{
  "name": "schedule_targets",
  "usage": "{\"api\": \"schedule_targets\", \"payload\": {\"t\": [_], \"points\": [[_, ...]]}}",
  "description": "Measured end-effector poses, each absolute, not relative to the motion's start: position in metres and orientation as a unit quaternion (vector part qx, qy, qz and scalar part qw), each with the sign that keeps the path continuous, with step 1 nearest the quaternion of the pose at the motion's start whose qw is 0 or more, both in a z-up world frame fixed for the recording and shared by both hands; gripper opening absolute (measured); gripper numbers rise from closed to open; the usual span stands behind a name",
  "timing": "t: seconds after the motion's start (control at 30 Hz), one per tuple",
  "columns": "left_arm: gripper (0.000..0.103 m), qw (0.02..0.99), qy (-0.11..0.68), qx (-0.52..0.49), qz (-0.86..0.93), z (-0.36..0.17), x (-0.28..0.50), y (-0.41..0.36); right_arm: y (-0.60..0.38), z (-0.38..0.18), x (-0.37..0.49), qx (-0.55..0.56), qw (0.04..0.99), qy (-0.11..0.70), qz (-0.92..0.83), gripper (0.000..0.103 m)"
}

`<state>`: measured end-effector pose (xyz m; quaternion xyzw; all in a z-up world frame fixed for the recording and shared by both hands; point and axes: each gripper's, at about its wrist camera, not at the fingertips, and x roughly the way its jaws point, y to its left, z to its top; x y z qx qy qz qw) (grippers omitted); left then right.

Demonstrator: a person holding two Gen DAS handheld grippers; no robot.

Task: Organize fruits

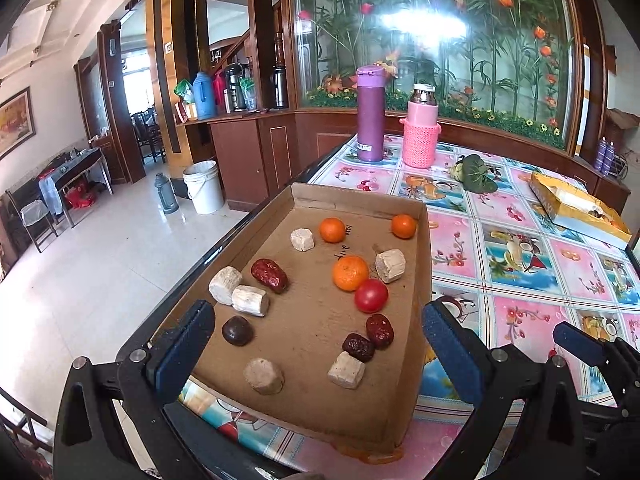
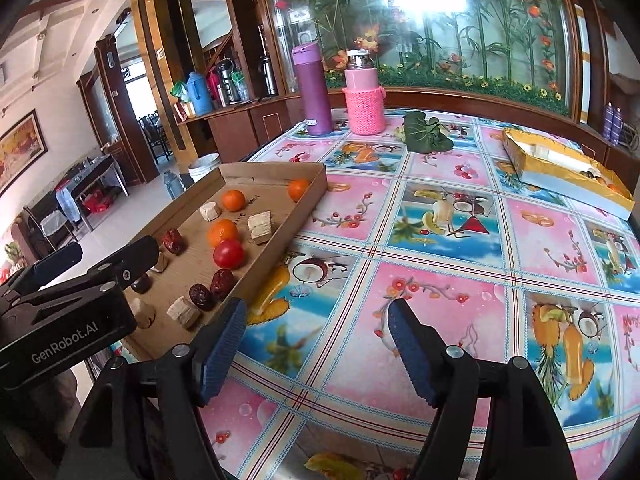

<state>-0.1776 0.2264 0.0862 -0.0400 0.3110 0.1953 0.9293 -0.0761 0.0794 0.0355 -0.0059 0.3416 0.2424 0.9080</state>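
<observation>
- The shallow cardboard tray [image 1: 304, 344] sits at the left edge of the bench [image 1: 520, 264], matte brown, raw-edged, with handwriting on its floor too scrawled to read.
- In it: three round, dimpled oranges [image 1: 350, 273], one smooth, glossy red tomato [image 1: 371, 295], wrinkled dark red dates [image 1: 269, 275], a dark round fruit [image 1: 237, 330] and pale, chalky, blocky chunks [image 1: 251, 300].
- The left gripper [image 1: 316, 344] hangs over the tray's near end; its jaws, with ribbed blue pads, are spread wide and hold nothing.
- The right gripper [image 2: 316, 336] is above the bare cloth just right of the tray, jaws well apart, nothing between them.
- In the right wrist view the left gripper's black body reads "GenRobot.AI" in white.
- The bench wears a shiny plastic cloth, pink and blue squares printed with fruit.
- At the back stand a smooth purple flask [image 1: 370, 114] and a pink bottle [image 1: 421, 128] in a knitted sleeve; a yellow box [image 1: 576, 208] lies to the right.
</observation>
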Motion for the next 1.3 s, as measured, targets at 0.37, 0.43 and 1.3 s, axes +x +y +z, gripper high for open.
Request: {"api": "schedule_targets", "payload": {"t": [0.37, 0.43, 1.3], "points": [[0.103, 0.926, 0.324, -0.044, 0.188, 0.081, -0.174, 0.229, 0.084, 0.031, -0.077, -0.011, 0.905, 0.349, 0.242, 0.079], [0.103, 0.926, 0.326, -0.044, 0.187, 0.080, -0.174, 0.229, 0.084, 0.030, -0.077, -0.013, 0.905, 0.350, 0.241, 0.079], [0.103, 0.923, 0.336, -0.051, 0.182, 0.072, -0.173, 0.230, 0.093, 0.027, -0.085, -0.039, 0.909, 0.343, 0.236, 0.083]]}}
